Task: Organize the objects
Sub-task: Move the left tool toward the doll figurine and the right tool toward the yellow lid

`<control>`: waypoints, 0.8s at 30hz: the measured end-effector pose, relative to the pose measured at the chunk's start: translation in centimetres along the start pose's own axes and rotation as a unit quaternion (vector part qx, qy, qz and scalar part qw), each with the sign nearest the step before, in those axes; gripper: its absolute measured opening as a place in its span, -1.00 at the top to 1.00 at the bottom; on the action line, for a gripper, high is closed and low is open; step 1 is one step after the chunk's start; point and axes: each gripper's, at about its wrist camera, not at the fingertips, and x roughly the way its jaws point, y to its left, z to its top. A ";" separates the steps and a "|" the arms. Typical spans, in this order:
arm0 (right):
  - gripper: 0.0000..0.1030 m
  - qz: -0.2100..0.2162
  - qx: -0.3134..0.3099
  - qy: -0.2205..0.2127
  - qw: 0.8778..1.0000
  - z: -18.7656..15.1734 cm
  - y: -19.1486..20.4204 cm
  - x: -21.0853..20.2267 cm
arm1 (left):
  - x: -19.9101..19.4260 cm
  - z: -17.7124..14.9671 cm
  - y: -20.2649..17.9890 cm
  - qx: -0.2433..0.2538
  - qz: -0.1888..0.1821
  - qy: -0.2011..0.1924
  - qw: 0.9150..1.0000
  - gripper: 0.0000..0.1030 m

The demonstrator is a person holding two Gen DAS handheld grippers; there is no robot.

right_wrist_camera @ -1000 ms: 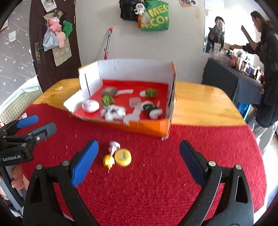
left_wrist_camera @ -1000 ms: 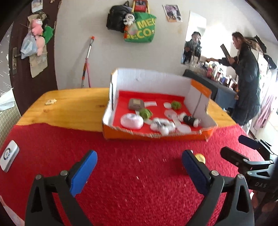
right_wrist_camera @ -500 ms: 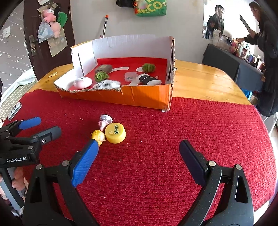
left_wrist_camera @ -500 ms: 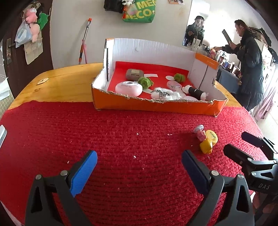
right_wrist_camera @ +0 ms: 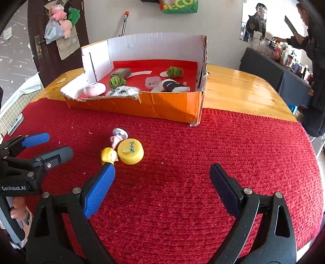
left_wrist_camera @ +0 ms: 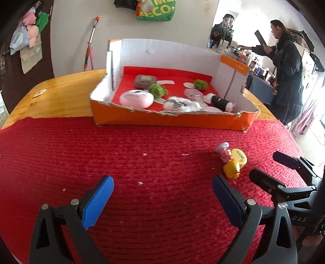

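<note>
Fingers [right_wrist_camera: 99, 193] wide beside yellow cap [right_wrist_camera: 131, 151]

- A lived-in home room.
- Wooden table [right_wrist_camera: 239, 89] under a red cloth [right_wrist_camera: 203, 162].
- Tote bag [left_wrist_camera: 156, 12] hangs on the wall.
- Plush toys [right_wrist_camera: 61, 16] hang on the door.

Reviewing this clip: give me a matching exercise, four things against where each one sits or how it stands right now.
Things:
1. yellow cap
2. grey case
3. black roll
4. left gripper

Places or states:
A. in the box, near its back wall
B. open, holding nothing
C. on the red cloth, beside the small figurine
D. in the box, near its front right corner

Pairs: 1-C, 2-A, 3-D, 4-B
</note>
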 end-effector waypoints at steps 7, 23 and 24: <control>-0.85 -0.017 0.008 -0.008 1.000 0.3 -2.3 -1.0 | 1.5 0.4 -2.9 0.012 -0.023 0.025 0.999 -0.93; -0.85 0.030 0.025 -0.002 0.999 0.4 -4.4 -0.8 | 2.9 1.7 -2.1 0.042 0.059 0.019 0.997 -0.94; -0.85 0.034 0.019 0.001 0.999 0.4 -4.1 -0.6 | 2.8 1.8 -1.6 0.036 0.059 0.019 0.997 -0.93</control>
